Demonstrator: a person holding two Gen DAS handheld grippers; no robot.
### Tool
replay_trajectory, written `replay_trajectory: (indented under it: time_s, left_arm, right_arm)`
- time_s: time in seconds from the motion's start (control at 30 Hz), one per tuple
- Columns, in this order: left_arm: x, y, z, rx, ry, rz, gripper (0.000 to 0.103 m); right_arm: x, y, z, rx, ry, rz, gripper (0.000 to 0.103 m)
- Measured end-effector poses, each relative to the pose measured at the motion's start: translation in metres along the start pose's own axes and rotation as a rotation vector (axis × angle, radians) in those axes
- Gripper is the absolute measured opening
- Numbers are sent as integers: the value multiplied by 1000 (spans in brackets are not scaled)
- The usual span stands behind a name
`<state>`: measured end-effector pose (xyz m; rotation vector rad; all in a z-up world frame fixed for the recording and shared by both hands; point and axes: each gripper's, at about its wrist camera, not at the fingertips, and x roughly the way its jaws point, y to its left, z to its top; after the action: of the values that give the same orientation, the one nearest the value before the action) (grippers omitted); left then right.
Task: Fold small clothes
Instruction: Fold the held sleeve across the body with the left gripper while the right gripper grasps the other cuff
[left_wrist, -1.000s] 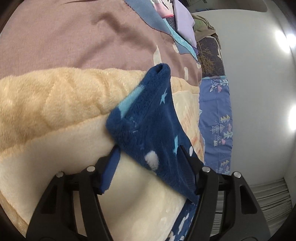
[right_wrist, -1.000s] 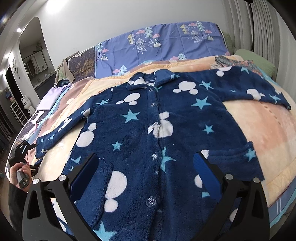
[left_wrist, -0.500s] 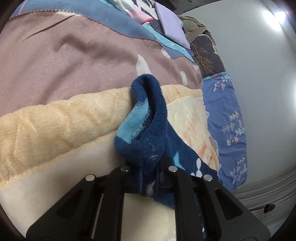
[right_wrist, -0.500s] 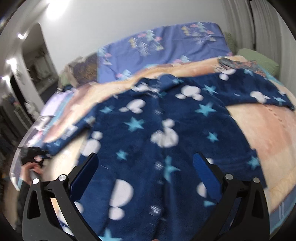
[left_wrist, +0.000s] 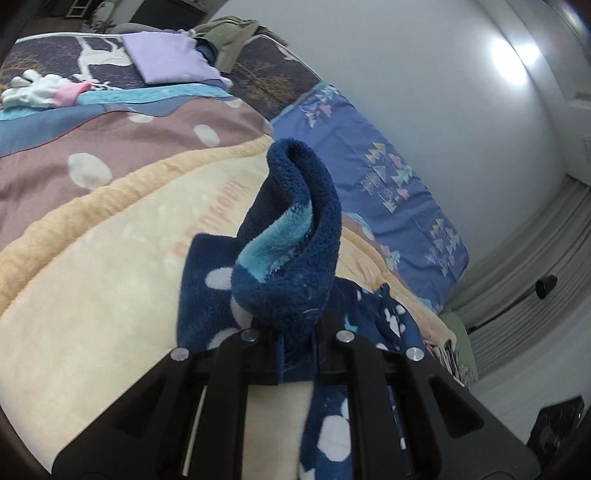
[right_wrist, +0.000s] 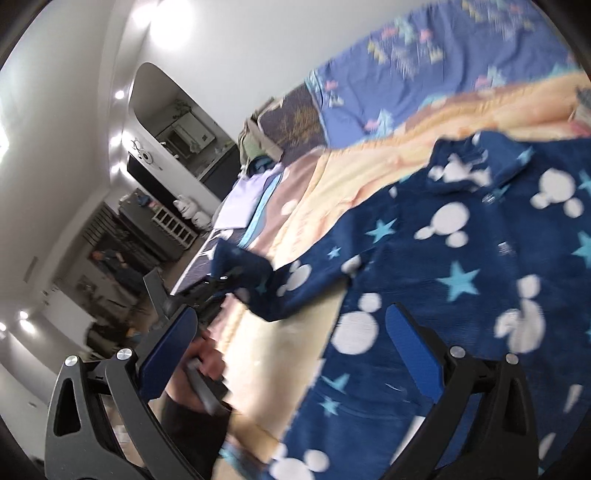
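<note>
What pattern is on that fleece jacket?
Navy fleece jacket with white mouse heads and light-blue stars; right wrist view.

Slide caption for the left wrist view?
Left tool shut on navy fleece star-print pyjama sleeve cuff, lifted above the cream plush blanket.

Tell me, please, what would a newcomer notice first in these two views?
Probably the navy fleece jacket with white mouse heads and turquoise stars, spread over the cream blanket. Next, its sleeve cuff, pinched in the shut left gripper and curling up in front of the camera. The right gripper hangs open above the jacket.
</note>
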<state>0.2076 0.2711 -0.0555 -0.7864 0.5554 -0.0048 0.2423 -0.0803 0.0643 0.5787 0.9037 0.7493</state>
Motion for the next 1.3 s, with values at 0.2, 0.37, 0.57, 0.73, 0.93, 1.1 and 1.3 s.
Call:
replay_trajectory:
  time_s: [0.2,0.37,0.57,0.73,0.93,1.1,1.3]
  left_arm:
    - [34,-66,-49,141,120,-71,10]
    - [61,-100,-97,235,220,-102,10]
    - [83,-122,-141,358,313,-101,10]
    - [96,-130,-167,457,382,-98,12]
    - [99,-135,-174,479,411,-174,40]
    - [95,-132,-171,486,424,-185,52]
    - [68,-118,-163,450,388,-184,70]
  right_arm:
    - [40,-2,38,31,119,12,102]
    - [83,-38,50,133,262,-28,99]
    - [108,-84,35,222,358,-67,96]
    - [94,-107,25,294,352,-67,91]
    - [79,-129,18,359,349,-45,77]
    - [74,-141,16,380,344,-48,33]
    - [69,-132,33,331,262,-90,10]
